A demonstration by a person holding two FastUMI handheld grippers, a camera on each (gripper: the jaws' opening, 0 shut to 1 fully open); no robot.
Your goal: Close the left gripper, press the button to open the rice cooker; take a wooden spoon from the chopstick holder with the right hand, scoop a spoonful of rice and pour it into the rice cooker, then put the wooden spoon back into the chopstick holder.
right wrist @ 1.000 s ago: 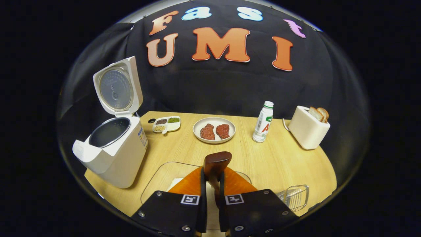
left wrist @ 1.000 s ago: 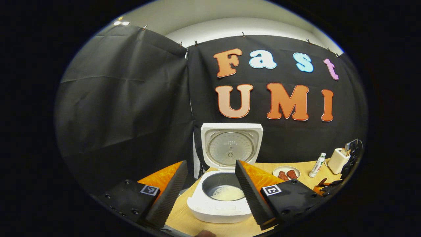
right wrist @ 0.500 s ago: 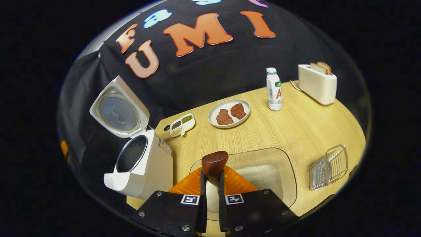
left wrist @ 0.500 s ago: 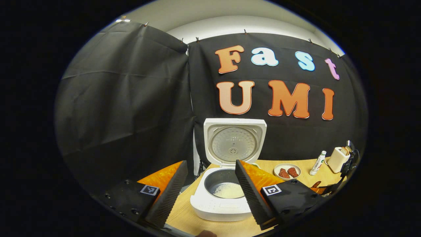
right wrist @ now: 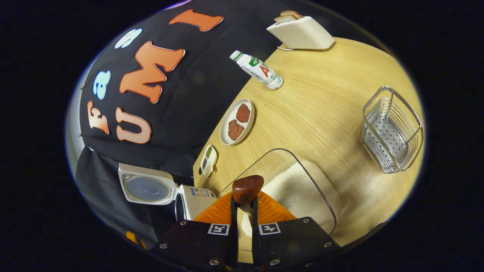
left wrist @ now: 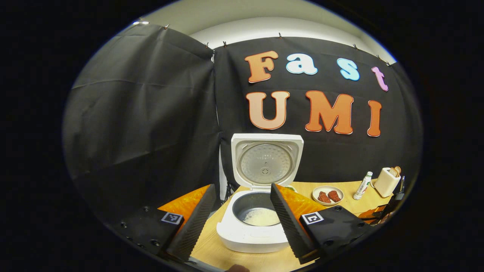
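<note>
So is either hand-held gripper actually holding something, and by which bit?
Yes: the right hand-held gripper is shut on the wooden spoon, pinching its handle just below the bowl. The left hand-held gripper is open, holding nothing.

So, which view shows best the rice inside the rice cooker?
The left gripper view: it looks straight into the open rice cooker, where the rice lies in the pot. The right gripper view shows the cooker from the side, its inside hidden.
</note>
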